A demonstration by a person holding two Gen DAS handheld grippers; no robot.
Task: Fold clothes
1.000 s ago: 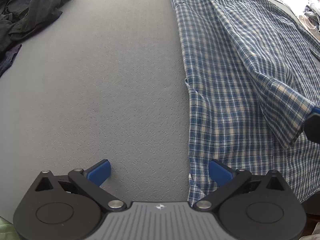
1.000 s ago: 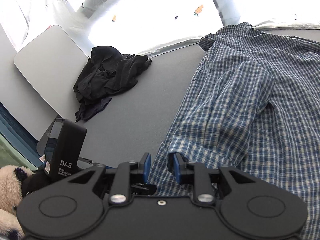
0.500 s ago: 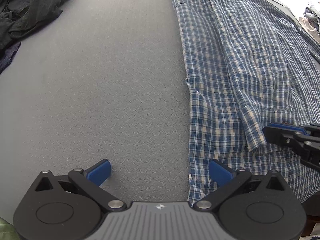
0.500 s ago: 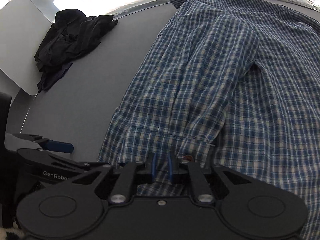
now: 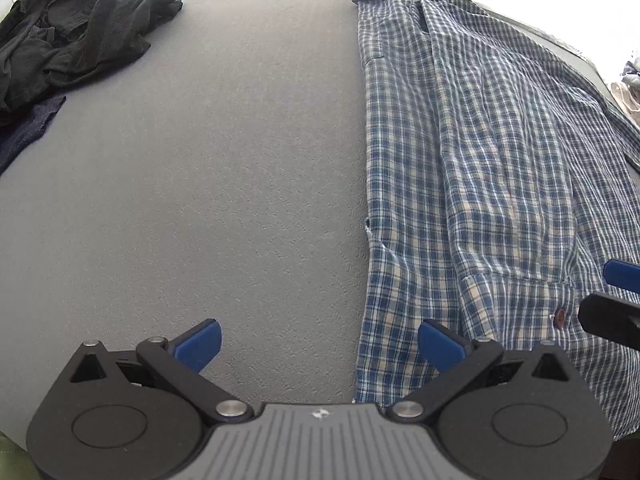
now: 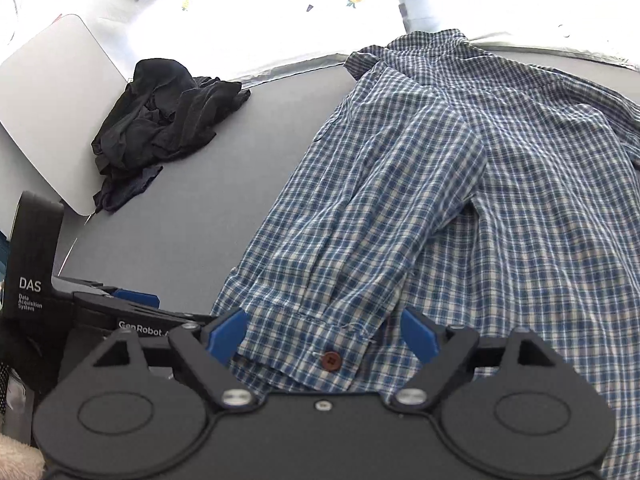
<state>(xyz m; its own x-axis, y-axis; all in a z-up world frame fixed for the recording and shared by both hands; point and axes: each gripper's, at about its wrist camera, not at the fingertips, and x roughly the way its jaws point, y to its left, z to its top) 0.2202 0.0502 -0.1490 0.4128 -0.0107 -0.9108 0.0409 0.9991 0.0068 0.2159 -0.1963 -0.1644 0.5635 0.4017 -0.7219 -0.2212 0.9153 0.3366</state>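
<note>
A blue and white plaid shirt lies spread on the grey table, with one sleeve folded over the body and its buttoned cuff nearest me. My right gripper is open, its blue fingers either side of the cuff, holding nothing. My left gripper is open and empty over the shirt's left edge near the hem. The right gripper's blue fingertip shows at the right edge of the left wrist view.
A heap of dark clothes lies at the table's far left corner; it also shows in the right wrist view. A white board leans beyond it. The left gripper's black body stands at left.
My right gripper lowered the sleeve cuff onto the shirt body, then opened and let it go. The left gripper stayed open in place.
</note>
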